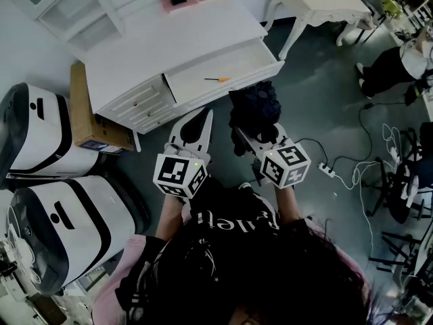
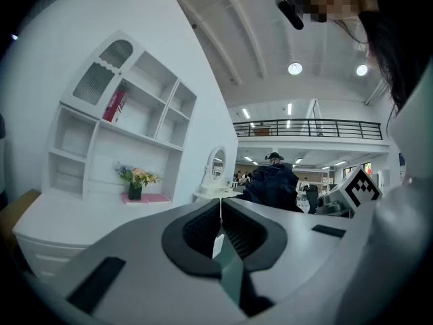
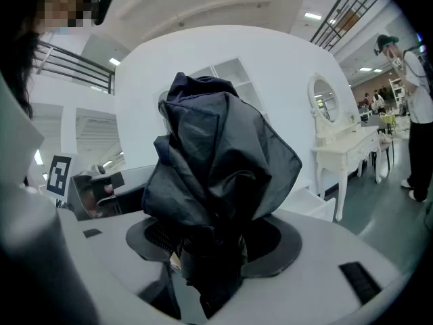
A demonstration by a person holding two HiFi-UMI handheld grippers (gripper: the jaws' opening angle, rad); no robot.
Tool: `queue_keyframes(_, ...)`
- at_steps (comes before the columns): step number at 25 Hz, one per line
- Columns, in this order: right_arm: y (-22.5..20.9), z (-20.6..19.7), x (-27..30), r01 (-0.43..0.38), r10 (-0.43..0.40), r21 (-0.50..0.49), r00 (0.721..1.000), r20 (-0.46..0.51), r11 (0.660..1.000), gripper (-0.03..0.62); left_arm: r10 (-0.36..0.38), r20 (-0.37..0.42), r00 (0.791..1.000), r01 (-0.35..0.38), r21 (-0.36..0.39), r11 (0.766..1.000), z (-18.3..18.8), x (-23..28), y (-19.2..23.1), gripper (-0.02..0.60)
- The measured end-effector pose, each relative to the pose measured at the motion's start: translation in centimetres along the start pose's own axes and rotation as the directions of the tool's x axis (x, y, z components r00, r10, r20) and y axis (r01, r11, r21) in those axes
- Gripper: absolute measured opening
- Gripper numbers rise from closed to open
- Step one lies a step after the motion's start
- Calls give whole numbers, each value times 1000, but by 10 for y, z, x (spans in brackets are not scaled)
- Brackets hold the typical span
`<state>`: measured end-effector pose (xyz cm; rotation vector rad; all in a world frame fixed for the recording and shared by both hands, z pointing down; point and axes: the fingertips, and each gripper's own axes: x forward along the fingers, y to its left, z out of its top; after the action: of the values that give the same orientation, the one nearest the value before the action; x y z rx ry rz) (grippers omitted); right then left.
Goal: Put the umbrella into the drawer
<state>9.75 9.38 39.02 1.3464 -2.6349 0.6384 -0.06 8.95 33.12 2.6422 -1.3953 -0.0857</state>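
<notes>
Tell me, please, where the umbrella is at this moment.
In the head view, right of centre: the folded dark umbrella sits clamped in the right gripper, close in front of the open drawer.

Loose cloth of the umbrella (image 3: 223, 147) hides the tips of my right gripper (image 3: 208, 246) and the umbrella's own handle. In the drawer (image 1: 193, 81) lies a thin orange-ended thing (image 1: 218, 79), too small for me to name. The head view's top edge cuts off the shelves (image 1: 81, 15).
</notes>
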Motion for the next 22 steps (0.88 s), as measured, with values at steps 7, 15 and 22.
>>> queue_keyframes(7, 0, 3, 14, 8, -8, 13, 1000, 3, 1000, 267, -24, -7, 1000, 24, -7, 1000, 0, 7, 10, 17)
queue_keyframes(15, 7, 2, 30, 11, -12, 66, 1000, 11, 998, 267, -59, -21, 998, 59, -11, 998, -3, 11, 25, 17)
queue_keyframes(22, 21, -8, 47, 35, -34, 85, 999, -5, 996, 267, -102, -37, 994, 102, -10, 995, -4, 4, 40, 17)
